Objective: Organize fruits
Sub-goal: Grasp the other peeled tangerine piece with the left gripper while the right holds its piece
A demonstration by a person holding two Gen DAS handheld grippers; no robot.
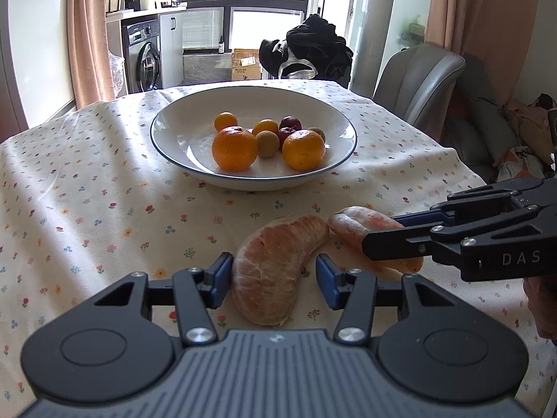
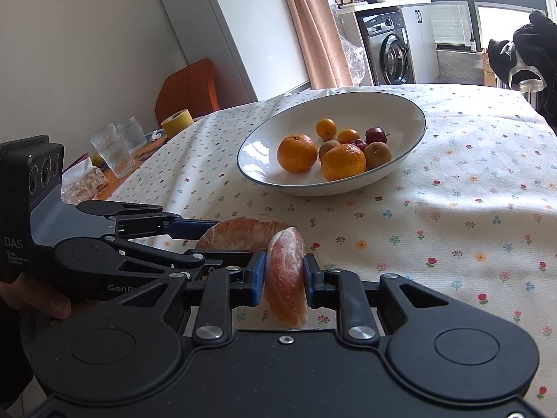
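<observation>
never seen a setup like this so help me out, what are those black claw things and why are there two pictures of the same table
The black claws are hand-held grippers, not robot arms: a person holds one in each hand, and each carries a wide-angle camera looking forward along its two fingers. So the two pictures show one moment from two sides.

In the left camera's picture, the left gripper is open around a peeled citrus segment lying on the flowered tablecloth; its right pad stands clear of the fruit. The right gripper comes in from the side.

In the right camera's picture, the right gripper is pinching a second peeled segment between its blue pads.

Further back stands a white bowl holding two oranges, smaller orange fruits, brownish ones and dark red ones.
</observation>
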